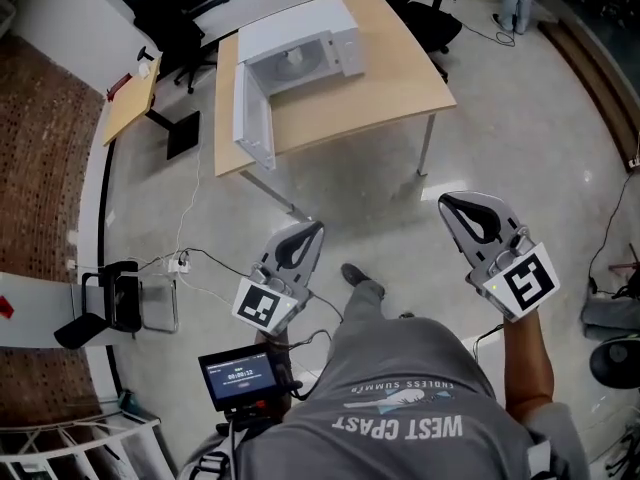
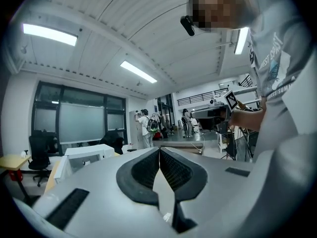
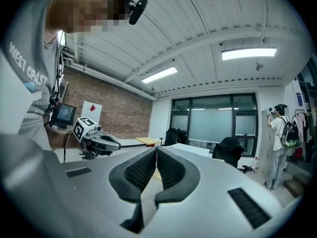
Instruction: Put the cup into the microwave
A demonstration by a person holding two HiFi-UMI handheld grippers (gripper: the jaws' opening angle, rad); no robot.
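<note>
A small pale object, judged to be the cup, sits inside the microwave cavity. The microwave stands on the table at about 11 o'clock from the person, with its door swung open toward 9 o'clock. The left gripper and right gripper are well apart from the table. Both sets of fingers are pressed together with nothing between them. Placement appears done; closing the door, if required, remains.
</note>
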